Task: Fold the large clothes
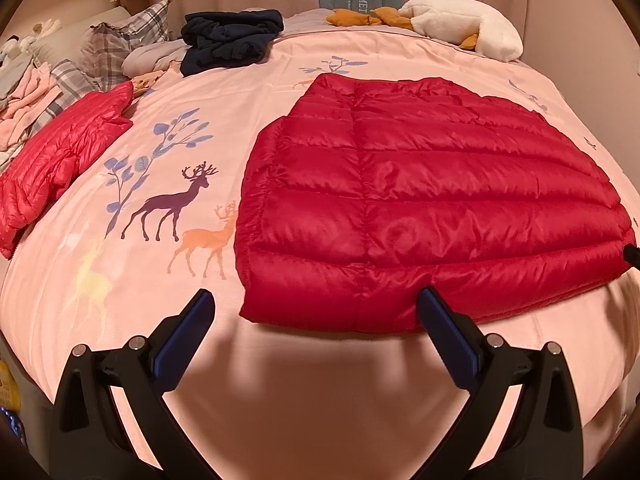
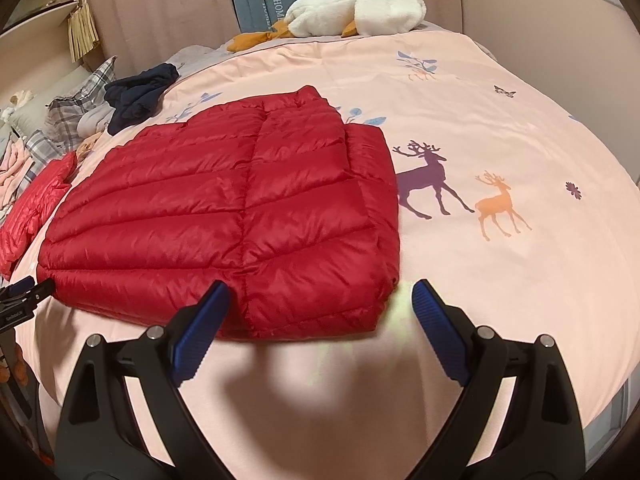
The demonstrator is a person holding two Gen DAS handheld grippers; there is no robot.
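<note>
Jacket (image 1: 420,200) (image 2: 240,216), red quilted, lay flat and partly folded on the pink deer-print bedspread (image 1: 280,380) (image 2: 500,120), its hem toward both cameras and a sleeve tucked along one side edge.

Left gripper (image 1: 316,304) was spread wide and held nothing. Its fingers (image 1: 192,328) sat just short of the hem; the right-hand finger overlapped the hem edge in the left wrist view, and contact could not be confirmed. The gripper cast a shadow on the bedspread below it.

Right gripper (image 2: 320,296) was likewise wide open and empty, poised at the near corner of the jacket, one finger over the hem and the other over bare bedspread. In the right wrist view the left gripper's tip (image 2: 24,292) showed at the jacket's opposite corner.

Second jacket (image 1: 56,164) (image 2: 32,208), lighter red, lay well apart at the bed's left side. Dark navy garment (image 1: 232,38) (image 2: 140,94) was heaped near plaid pillows (image 1: 116,44). White plush goose (image 1: 460,26) (image 2: 356,10) rested at the far edge of the bed.
</note>
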